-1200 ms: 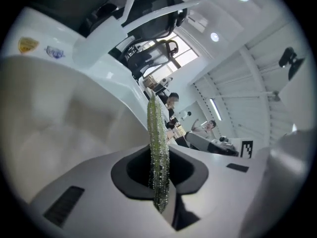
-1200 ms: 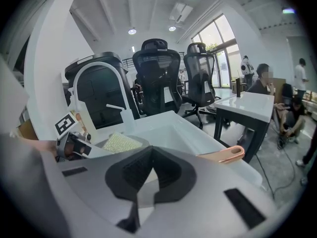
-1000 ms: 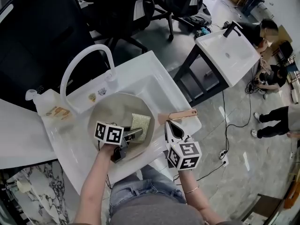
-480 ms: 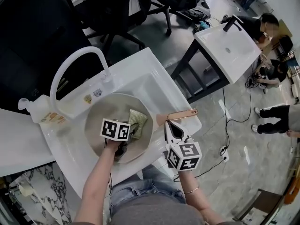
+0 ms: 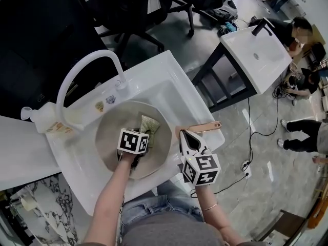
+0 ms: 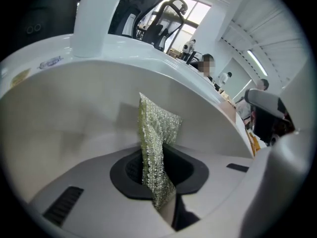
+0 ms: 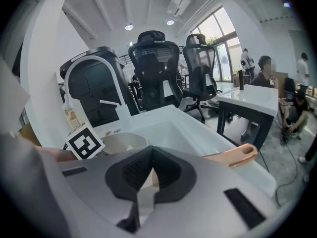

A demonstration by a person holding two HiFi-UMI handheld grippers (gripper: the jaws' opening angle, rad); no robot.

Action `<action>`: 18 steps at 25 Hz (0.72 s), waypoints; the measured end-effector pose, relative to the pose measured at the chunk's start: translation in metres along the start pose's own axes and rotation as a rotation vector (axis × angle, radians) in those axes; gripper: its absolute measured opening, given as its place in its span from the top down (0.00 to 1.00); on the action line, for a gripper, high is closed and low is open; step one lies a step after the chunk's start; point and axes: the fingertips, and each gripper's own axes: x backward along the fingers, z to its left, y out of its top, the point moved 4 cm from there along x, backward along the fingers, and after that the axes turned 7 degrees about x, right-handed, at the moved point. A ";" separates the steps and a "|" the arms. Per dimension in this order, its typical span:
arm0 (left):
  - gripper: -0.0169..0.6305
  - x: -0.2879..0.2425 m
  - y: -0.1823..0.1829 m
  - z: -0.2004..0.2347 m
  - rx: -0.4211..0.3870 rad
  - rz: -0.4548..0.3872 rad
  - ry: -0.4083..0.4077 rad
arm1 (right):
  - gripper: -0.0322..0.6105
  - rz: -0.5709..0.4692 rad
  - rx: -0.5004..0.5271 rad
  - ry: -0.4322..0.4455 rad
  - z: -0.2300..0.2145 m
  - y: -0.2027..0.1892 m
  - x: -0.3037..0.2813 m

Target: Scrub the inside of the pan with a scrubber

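A round beige pan point(image 5: 110, 132) lies in the white sink point(image 5: 169, 94), its copper-coloured handle point(image 5: 207, 125) reaching right over the rim. My left gripper point(image 5: 143, 133) is inside the pan, shut on a yellow-green mesh scrubber point(image 5: 149, 123). In the left gripper view the scrubber point(image 6: 154, 133) stands on edge between the jaws of the left gripper point(image 6: 159, 180), against the pan's pale wall point(image 6: 74, 118). My right gripper point(image 5: 185, 135) sits at the base of the handle, jaws closed on it. In the right gripper view, the handle point(image 7: 233, 157) sticks out to the right of this gripper point(image 7: 151, 167).
A white arched faucet point(image 5: 82, 68) curves over the sink's far side, a soap bottle point(image 5: 48, 119) to its left. Beyond are black office chairs point(image 5: 154, 4) and a second sink on a dark stand point(image 5: 256, 47). People sit at the far right point(image 5: 302, 32).
My left gripper has shifted right and farther into the pan. The scrubber, flat on the pan floor a second ago, now stands on edge in the jaws. The right gripper has stayed put.
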 end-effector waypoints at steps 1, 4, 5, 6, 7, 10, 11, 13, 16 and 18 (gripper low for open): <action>0.88 0.001 0.002 0.003 -0.008 -0.010 0.024 | 0.93 0.004 0.001 0.003 0.001 0.000 -0.001; 0.88 0.003 0.010 0.014 -0.041 -0.033 0.098 | 0.93 0.009 0.004 0.011 0.002 -0.001 -0.004; 0.88 0.005 0.012 0.018 -0.055 -0.038 0.121 | 0.93 0.010 0.005 0.013 0.003 -0.001 -0.004; 0.88 0.006 0.014 0.021 -0.071 -0.040 0.144 | 0.93 0.010 0.006 0.015 0.003 -0.001 -0.004; 0.88 0.007 0.016 0.024 -0.088 -0.042 0.168 | 0.93 0.011 0.007 0.016 0.003 -0.001 -0.005; 0.88 0.010 0.021 0.037 -0.122 -0.048 0.241 | 0.93 0.010 0.007 0.017 0.002 -0.001 -0.005; 0.88 0.010 0.022 0.042 -0.126 -0.052 0.262 | 0.93 0.010 0.007 0.017 0.002 -0.001 -0.005; 0.88 0.013 0.024 0.049 -0.127 -0.057 0.294 | 0.93 0.010 0.004 0.018 0.003 -0.001 -0.004; 0.88 0.022 0.026 0.060 -0.125 -0.050 0.346 | 0.93 0.012 0.001 0.019 0.004 -0.003 -0.001; 0.88 0.026 0.026 0.068 -0.133 -0.047 0.385 | 0.93 0.013 0.000 0.017 0.004 -0.004 0.000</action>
